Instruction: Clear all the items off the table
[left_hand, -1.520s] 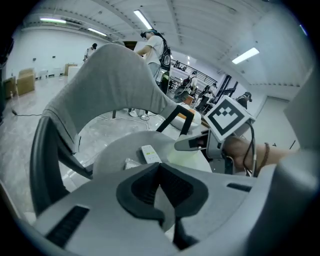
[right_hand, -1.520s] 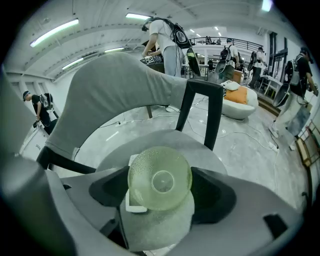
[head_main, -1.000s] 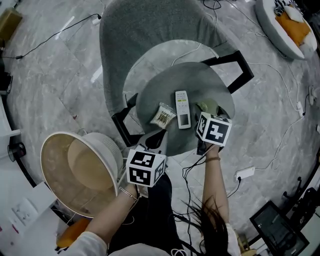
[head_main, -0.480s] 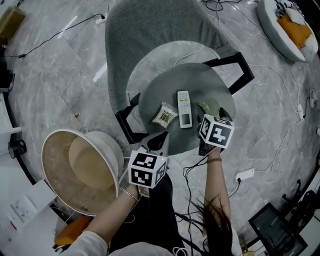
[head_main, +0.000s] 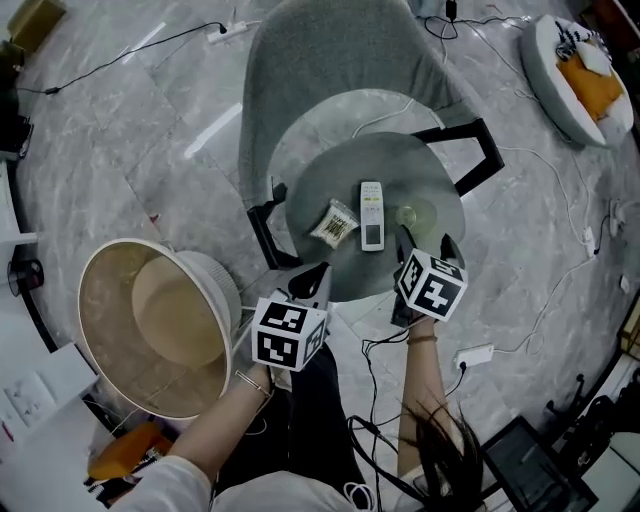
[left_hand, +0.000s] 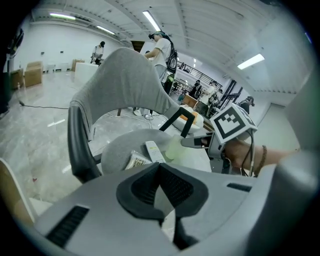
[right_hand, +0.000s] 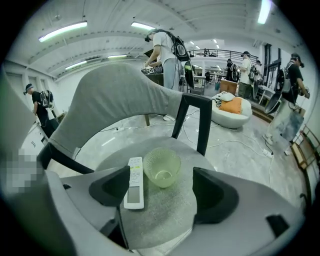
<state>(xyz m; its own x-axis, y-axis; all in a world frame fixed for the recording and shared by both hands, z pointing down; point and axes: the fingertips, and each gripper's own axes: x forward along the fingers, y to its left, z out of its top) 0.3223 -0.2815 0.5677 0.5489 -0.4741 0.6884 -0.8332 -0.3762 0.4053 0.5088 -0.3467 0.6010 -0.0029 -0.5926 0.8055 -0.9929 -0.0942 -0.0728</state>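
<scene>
On small round table with grey textured top (head_main: 400, 168), all three items in place: white rectangular remote control (head_main: 372, 215) lying flat at centre; crinkly clear packet of yellowish snacks (head_main: 335, 224) just beside remote on one side; pale green textured glass cup (head_main: 413, 215) just beside it on the other, upright.

Left gripper (left_hand: 160, 182): jaws drawn together, pads meeting at tips, nothing pinched. Held at near-left rim of table, pointed toward packet and remote, touching neither. Black-and-white marker cube (head_main: 288, 333) over the hand.

Right gripper (right_hand: 162, 192): jaws spread wide, nothing held. Aimed at cup; cup in line with the gap but ahead of the tips, untouched. Remote ahead of the left-hand jaw, also untouched. Tips over near-right edge of table.

Behind table: grey upholstered chair with black frame (head_main: 320, 70). At person's left: large round beige basket (head_main: 110, 300), mouth open to head view, apart from table. Grey marble floor (head_main: 120, 150) with loose cables; white power strip (head_main: 473, 355) near right forearm. Far off at top right: white round floor seat with orange cushion (head_main: 575, 55). People standing in background of both gripper views.
</scene>
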